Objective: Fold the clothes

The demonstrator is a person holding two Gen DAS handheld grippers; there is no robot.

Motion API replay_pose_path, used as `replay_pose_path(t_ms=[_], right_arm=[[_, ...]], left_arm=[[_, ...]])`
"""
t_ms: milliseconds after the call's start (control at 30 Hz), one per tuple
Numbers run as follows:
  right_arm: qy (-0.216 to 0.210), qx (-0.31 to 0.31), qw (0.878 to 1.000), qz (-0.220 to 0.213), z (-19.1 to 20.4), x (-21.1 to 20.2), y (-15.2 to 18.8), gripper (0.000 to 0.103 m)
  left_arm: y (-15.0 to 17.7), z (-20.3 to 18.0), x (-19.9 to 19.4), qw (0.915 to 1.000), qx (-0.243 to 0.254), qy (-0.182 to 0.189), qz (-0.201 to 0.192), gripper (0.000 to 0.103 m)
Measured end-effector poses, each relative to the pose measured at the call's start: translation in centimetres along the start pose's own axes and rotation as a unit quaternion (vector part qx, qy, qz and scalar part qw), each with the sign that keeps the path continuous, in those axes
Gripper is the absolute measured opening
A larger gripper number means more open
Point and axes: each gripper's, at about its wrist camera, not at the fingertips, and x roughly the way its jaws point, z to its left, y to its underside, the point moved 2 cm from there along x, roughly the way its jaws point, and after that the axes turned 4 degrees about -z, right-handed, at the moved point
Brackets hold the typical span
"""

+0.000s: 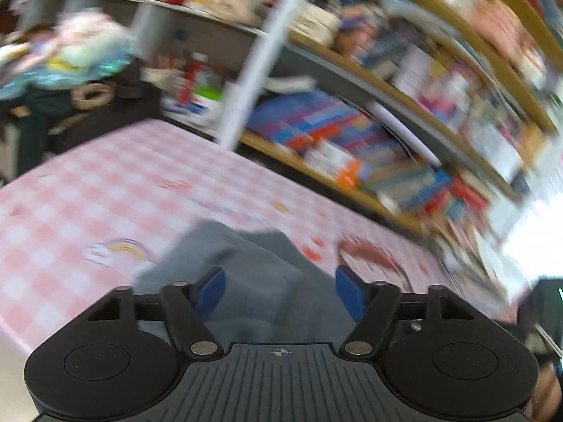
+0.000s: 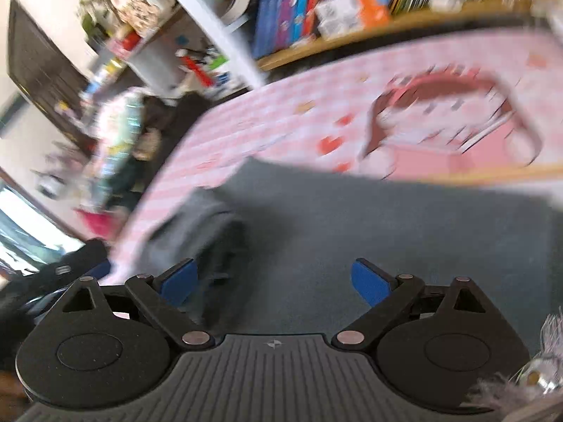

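Note:
A grey garment (image 1: 246, 267) lies on the pink checked tablecloth (image 1: 105, 183), bunched into folds just in front of my left gripper (image 1: 279, 290). That gripper is open and empty, its blue pads on either side of the cloth's near part. In the right wrist view the same grey garment (image 2: 369, 232) spreads wide and flat, with a rumpled fold at its left end (image 2: 197, 225). My right gripper (image 2: 274, 281) is open and empty above the garment. Both views are blurred by motion.
Bookshelves (image 1: 404, 130) packed with books and boxes stand behind the table. A white post (image 1: 253, 70) rises at the table's far edge. Toys and clutter (image 2: 116, 140) lie past the table's left edge (image 2: 158, 183). The cloth has a printed cartoon figure (image 2: 450, 112).

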Motion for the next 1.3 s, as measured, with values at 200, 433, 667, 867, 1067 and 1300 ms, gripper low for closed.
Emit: replay_pose_path(t_ms=[200,433,667,867,1067,1300], right_arm=[[-0.091,0.120,0.987,0.052,0.8,1.9,0.7,0.088],[-0.077,0.176,0.977,0.092,2.0,5.6,2.1,0.080],[-0.041,0.206,0.973,0.095,2.5,8.0,3.6,0.025],[-0.058,0.146,0.988,-0.007,4.9,5.0,2.0,0.017],[0.029,0.210,0.977,0.023,2.3,6.2,3.7,0.017],[0.053,0.193,0.980,-0.020,3.3,5.1,3.2,0.017]], left_arm=[[-0.5,4.5,0.1,0.9978,-0.047,-0.046,0.014,0.013],[2.2,8.4,2.7,0.9873,-0.085,-0.030,0.131,0.010],[1.7,8.4,3.2,0.9856,-0.043,0.043,0.158,0.010],[-1.2,7.6,2.2,0.9913,-0.012,0.092,0.093,0.014],[-0.2,7.8,4.1,0.9825,0.000,0.096,0.159,0.014],[-0.6,8.1,4.5,0.9798,0.006,0.115,0.164,0.014]])
